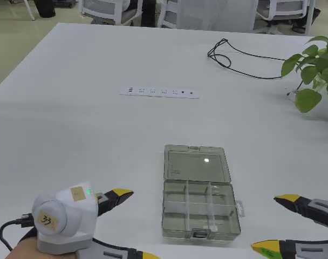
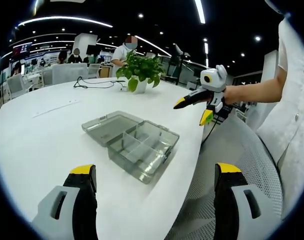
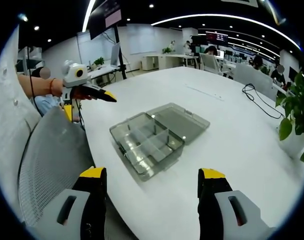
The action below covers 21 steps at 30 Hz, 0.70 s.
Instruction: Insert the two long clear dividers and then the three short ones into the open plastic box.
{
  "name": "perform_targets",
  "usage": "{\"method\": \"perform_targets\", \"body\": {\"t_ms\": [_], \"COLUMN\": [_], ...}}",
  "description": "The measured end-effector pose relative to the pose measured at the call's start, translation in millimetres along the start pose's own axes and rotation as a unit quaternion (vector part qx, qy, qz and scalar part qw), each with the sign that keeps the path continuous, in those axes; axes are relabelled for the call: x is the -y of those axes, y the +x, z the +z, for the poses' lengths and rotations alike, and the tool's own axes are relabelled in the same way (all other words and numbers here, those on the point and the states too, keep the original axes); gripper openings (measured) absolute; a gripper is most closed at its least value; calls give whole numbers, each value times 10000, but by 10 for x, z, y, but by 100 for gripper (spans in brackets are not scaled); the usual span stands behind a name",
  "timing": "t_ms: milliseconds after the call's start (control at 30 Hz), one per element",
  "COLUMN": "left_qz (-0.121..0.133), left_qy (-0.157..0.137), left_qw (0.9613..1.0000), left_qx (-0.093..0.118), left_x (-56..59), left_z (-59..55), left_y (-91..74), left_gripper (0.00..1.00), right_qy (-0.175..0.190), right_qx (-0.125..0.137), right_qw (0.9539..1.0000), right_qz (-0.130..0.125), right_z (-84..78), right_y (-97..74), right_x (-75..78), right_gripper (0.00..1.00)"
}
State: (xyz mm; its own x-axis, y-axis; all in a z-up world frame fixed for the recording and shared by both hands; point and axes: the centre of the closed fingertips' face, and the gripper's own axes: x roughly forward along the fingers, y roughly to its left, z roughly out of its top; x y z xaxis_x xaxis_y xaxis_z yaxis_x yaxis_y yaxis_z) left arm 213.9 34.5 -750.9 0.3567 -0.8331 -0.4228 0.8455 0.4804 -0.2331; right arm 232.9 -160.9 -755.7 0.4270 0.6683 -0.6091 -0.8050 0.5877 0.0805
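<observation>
The plastic box (image 1: 180,231) sits at the lower centre of the head view on the white table (image 1: 72,135), with its lid (image 1: 197,164) folded flat toward the top of the frame. Clear dividers (image 1: 189,199) stand inside the base and split it into compartments – how many there are cannot be counted.

The left gripper (image 1: 134,224) is at the lower left of the frame, to the left of the box and apart from it. Its yellow-tipped jaws are spread wide and hold nothing. The right gripper (image 1: 266,224) is at the lower right, also clear of the box, with its jaws parted and empty.

In the left gripper view the box (image 2: 142,167) lies at centre, above the spread jaws – the right gripper (image 2: 191,112) hangs at upper right. In the right gripper view the box (image 3: 142,162) is at centre and the left gripper (image 3: 89,105) at upper left.

In the head view a power strip (image 1: 158,91) lies above centre, a black cable (image 1: 234,54) at upper right, and a plant (image 1: 315,70) at the right edge.
</observation>
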Motion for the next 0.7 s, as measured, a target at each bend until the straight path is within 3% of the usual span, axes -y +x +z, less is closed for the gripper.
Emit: {"method": "perform_targets", "body": {"t_ms": [700], "left_qz": [39], "left_qy": [53], "left_qw": [10000], "left_qx": [-47], "left_x": [-14], "left_z": [-11], "left_y": [8], "left_gripper": [100], "right_qy": [-68], "right_qx": [-42], "right_qw": [10000], "right_qz": [30], "right_z": [1], "right_y": [-3], "right_x": [-29], "right_gripper": [75]}}
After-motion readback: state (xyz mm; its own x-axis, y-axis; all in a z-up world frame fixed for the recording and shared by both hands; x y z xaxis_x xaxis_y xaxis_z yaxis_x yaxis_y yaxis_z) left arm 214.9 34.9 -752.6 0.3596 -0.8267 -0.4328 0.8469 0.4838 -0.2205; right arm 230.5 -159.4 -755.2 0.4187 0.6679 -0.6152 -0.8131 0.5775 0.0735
